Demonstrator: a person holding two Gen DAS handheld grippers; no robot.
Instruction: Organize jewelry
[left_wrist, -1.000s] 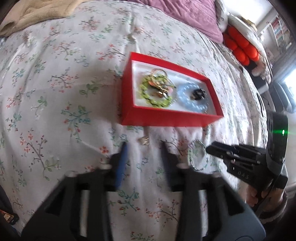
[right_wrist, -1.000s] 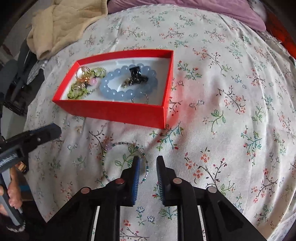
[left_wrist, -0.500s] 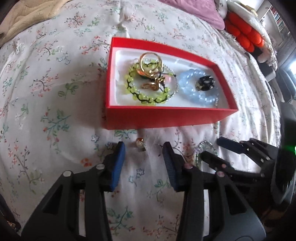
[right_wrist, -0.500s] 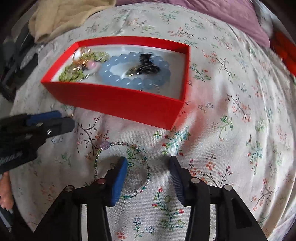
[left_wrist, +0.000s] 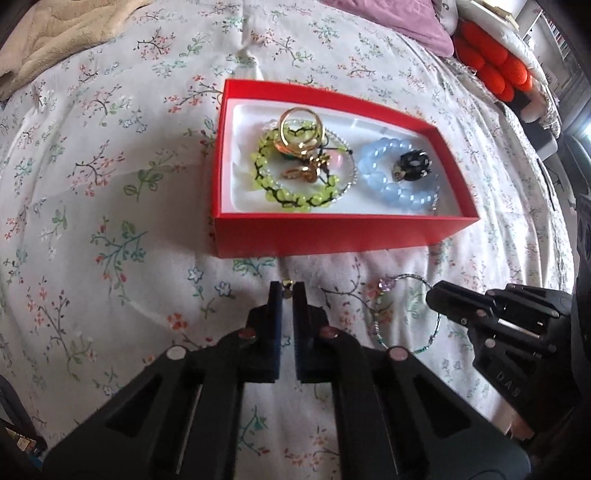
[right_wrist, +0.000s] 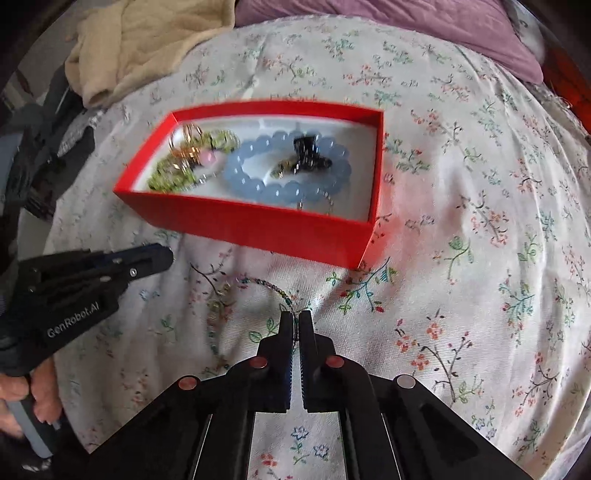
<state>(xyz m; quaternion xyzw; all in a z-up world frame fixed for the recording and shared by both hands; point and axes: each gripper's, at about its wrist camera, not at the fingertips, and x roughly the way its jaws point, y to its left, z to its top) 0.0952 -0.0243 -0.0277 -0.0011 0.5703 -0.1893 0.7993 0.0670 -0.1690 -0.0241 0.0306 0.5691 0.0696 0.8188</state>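
Left wrist view: left gripper (left_wrist: 287, 289) nearly closed, pinching a small gold ring (left_wrist: 287, 284) on the bed (left_wrist: 92, 206), just before the red box (left_wrist: 332, 232).

Right wrist view: right gripper (right_wrist: 294, 320) clamped on thin beaded bracelet (right_wrist: 258, 282) near the box.

A red rectangular cardboard box (left_wrist: 332, 236) sits on the floral-print bedspread (left_wrist: 110, 206). In the box, a green beaded bracelet (left_wrist: 295, 201) lies at the left end with gold rings (left_wrist: 299, 127) on top of it. A pale blue beaded bracelet (left_wrist: 399, 188) lies at the right end, with a small black charm (left_wrist: 412, 164) inside its loop. In front of the box, a tiny gold earring (left_wrist: 287, 283) lies on the bedspread, with a thin beaded string bracelet (left_wrist: 406, 314) to its right. Behind the box lies a purple pillow (right_wrist: 388, 22), with a beige blanket (right_wrist: 147, 40) behind it to the left.
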